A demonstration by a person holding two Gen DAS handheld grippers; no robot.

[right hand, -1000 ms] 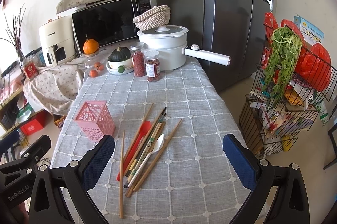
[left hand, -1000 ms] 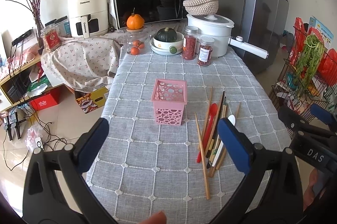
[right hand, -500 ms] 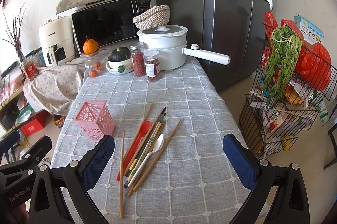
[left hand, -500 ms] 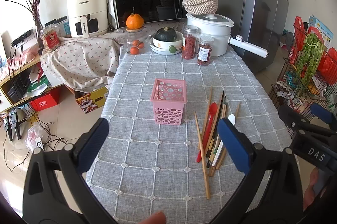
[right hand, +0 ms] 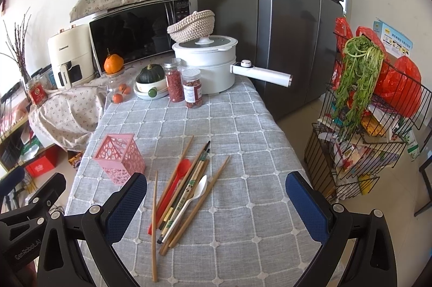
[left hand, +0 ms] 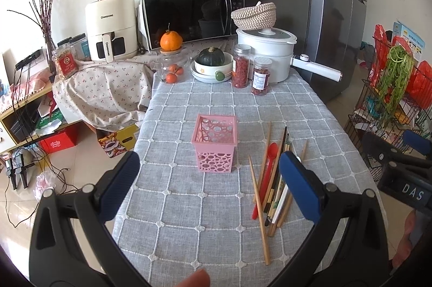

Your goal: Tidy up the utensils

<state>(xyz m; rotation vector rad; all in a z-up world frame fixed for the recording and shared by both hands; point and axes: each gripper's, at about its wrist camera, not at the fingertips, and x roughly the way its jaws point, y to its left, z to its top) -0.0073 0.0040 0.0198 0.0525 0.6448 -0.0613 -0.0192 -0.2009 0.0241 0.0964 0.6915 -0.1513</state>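
Note:
A pink perforated utensil basket (left hand: 215,143) stands upright and empty on the grey checked tablecloth (left hand: 189,206); it also shows in the right wrist view (right hand: 118,157). To its right lies a loose pile of utensils: wooden chopsticks (left hand: 258,208), a red spoon (left hand: 266,176) and a white spoon (right hand: 189,203), with chopsticks (right hand: 154,222) in the right wrist view too. My left gripper (left hand: 208,187) is open and empty, held above the table in front of the basket. My right gripper (right hand: 216,206) is open and empty above the pile.
At the table's far end stand a white pot (left hand: 266,54), two red jars (left hand: 241,66), a bowl with a squash (left hand: 210,65), a microwave (left hand: 193,14) and an air fryer (left hand: 110,29). A wire rack with greens (right hand: 361,108) stands right of the table. A fridge (right hand: 283,16) is behind.
Both grippers have stayed open and nearly still; the views shifted only very slightly. Nothing on the table has moved.

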